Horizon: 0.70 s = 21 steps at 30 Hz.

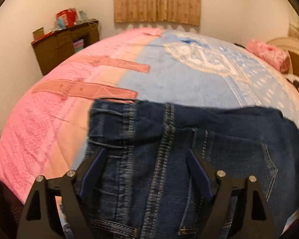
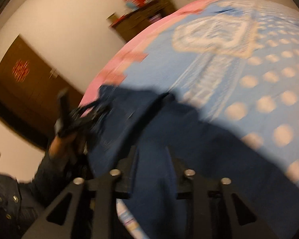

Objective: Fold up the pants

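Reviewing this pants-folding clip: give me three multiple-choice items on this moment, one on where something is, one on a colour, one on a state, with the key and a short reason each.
1. Where do the jeans lie?
A. on the bedspread
B. on the wooden cabinet
C. over the curtain

2. Which colours make up the bedspread?
A. green and grey
B. pink and light blue
C. plain white

3. How does the left gripper stand?
A. clamped on the pink pillow
B. shut with nothing between its fingers
C. open wide, with denim lying between its fingers

Key: 1 A, the denim is spread across the bedspread near the camera, while the cabinet stands by the far wall. 2 B, its left part is pink, its right part light blue with a pale pattern. 3 C, the fingers stand far apart either side of the jeans' seam.
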### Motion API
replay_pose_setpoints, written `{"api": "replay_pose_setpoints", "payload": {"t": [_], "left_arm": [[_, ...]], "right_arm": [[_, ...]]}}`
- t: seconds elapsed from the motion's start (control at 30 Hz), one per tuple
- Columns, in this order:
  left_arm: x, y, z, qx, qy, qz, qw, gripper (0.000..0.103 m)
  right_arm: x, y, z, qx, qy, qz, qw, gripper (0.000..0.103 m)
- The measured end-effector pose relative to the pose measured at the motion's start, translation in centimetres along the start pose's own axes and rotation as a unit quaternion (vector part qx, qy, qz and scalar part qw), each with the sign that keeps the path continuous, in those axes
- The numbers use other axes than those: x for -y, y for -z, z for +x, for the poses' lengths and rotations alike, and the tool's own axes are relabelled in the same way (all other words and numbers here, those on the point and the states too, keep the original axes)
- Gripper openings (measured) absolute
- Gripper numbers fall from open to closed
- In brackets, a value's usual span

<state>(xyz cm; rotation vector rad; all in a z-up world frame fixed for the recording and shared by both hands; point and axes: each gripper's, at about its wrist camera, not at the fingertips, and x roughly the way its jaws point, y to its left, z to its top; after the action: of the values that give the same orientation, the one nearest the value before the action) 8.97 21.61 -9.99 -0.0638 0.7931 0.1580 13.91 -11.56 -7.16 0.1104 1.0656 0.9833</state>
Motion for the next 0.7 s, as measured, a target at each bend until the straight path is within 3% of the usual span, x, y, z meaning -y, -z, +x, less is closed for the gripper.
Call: {"api": "replay_pose_setpoints", "payload": {"t": [0.13, 0.23, 0.4, 0.47, 0.6, 0.7], "left_arm": [[-1.6, -0.7, -2.6, 0.022, 0.005, -0.022, 0.9995, 0.085], [-3.3, -1.3, -4.0, 0.039, -0.018, -0.037, 0.9984, 0.086], [-4.9, -1.3, -1.3, -0.027, 0.028, -0.072, 0.9967, 0.081], [-4.7, -1.6, 0.1, -0.053, 0.017, -0.057, 0.9968, 0.07], [-4.6, -2.5, 2.2, -0.082, 0.036, -0.06, 0.9942, 0.064], [-3.7, -2.8, 2.6, -0.089, 0.026, -0.039, 0.9949, 0.06]], "right_arm": [[-4.4, 2.8, 3.7, -0.039, 0.019, -0.077, 0.996, 0.031], [-5.6, 2.3, 3.9, -0.036, -0.006, -0.083, 0.996, 0.031], [-6.0, 0.7, 4.7, -0.03, 0.026, -0.093, 0.995, 0.031], [-5.5, 1.0, 5.1, -0.035, 0.026, -0.083, 0.996, 0.031], [-4.6, 3.1, 4.2, -0.035, 0.024, -0.073, 0.996, 0.031], [-3.9, 4.2, 3.3, -0.026, 0.022, -0.06, 0.998, 0.031]]}}
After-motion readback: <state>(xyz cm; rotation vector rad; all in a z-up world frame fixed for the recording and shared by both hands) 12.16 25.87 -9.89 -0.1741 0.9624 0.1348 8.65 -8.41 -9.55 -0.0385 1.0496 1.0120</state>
